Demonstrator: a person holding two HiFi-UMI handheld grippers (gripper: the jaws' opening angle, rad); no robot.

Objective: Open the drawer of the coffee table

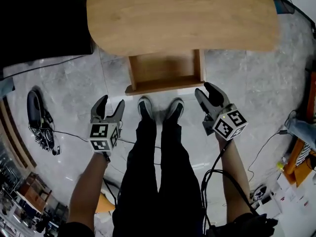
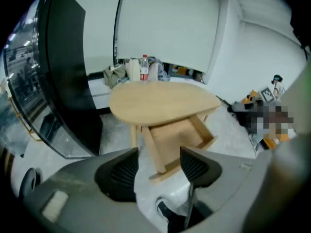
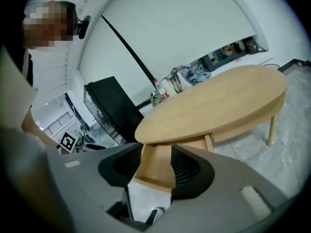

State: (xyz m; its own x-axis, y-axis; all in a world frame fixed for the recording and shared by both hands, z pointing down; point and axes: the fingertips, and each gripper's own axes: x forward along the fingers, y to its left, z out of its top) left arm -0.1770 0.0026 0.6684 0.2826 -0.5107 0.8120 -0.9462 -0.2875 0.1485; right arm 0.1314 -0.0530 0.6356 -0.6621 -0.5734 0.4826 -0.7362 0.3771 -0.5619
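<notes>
The oval wooden coffee table [image 1: 180,16] stands in front of me, and its drawer [image 1: 165,73] is pulled out toward my feet with nothing in it. My left gripper [image 1: 111,102] hangs in the air to the left of and nearer than the drawer front, open and empty. My right gripper [image 1: 206,90] is off the drawer's right front corner, its jaws partly apart with nothing between them. Beyond the left gripper's [image 2: 158,161] spread fingers the left gripper view shows the table [image 2: 163,103] and drawer [image 2: 177,137]. In the right gripper view the drawer [image 3: 156,157] shows beyond the gap of the right gripper [image 3: 155,171].
My shoes [image 1: 160,110] stand just before the drawer front. A black cabinet [image 1: 44,23] sits left of the table. Dark gear and cables [image 1: 37,115] lie on the floor at left, and clutter [image 1: 296,157] at right. A bottle [image 2: 144,69] and bags stand behind the table.
</notes>
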